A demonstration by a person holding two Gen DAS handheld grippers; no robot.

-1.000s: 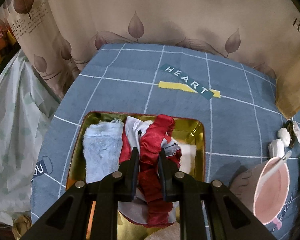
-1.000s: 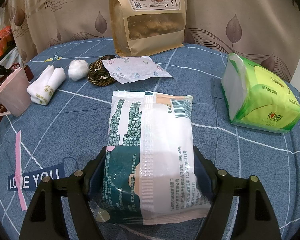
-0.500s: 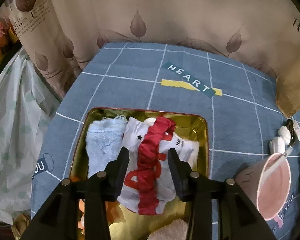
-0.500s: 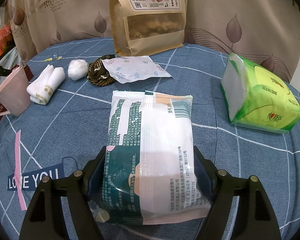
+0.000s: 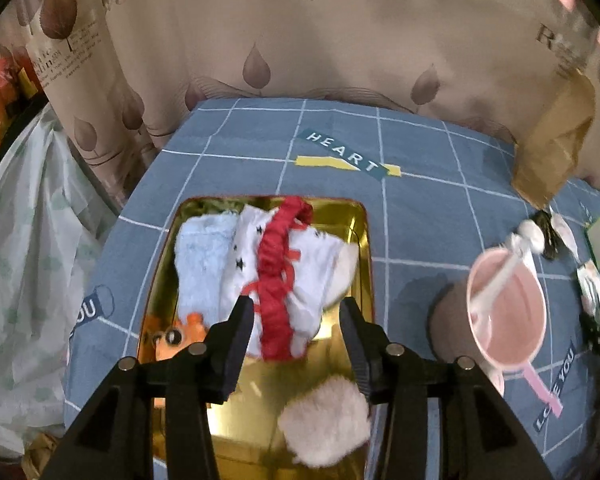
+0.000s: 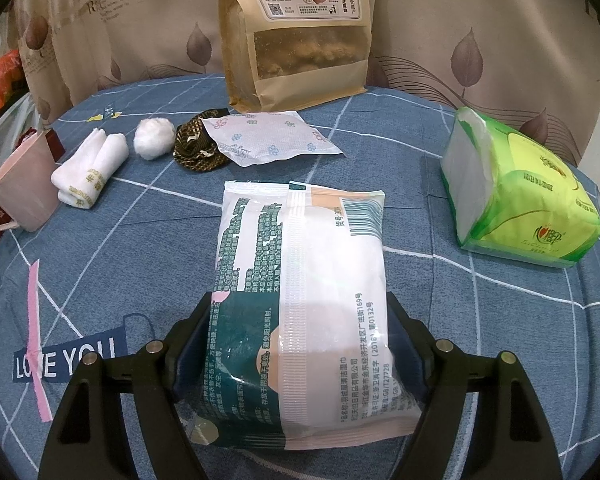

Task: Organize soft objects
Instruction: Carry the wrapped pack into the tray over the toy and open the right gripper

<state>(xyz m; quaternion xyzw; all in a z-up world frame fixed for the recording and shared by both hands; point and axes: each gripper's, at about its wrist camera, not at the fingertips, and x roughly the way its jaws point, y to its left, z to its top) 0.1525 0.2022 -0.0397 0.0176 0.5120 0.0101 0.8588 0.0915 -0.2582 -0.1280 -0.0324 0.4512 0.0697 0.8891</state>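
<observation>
A second ago the left gripper (image 5: 296, 320) pinched the red scrunchie (image 5: 277, 276); now its jaws are opening, clear of the scrunchie, which lies on white cloth in the gold tin (image 5: 364, 248). The right gripper (image 6: 300, 344) still pinches the wipes pack (image 6: 300, 280) on the worktop.

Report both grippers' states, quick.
Left gripper: jaws opening, empty, above the red scrunchie in the tin.
Right gripper: closed on the wipes pack.
</observation>
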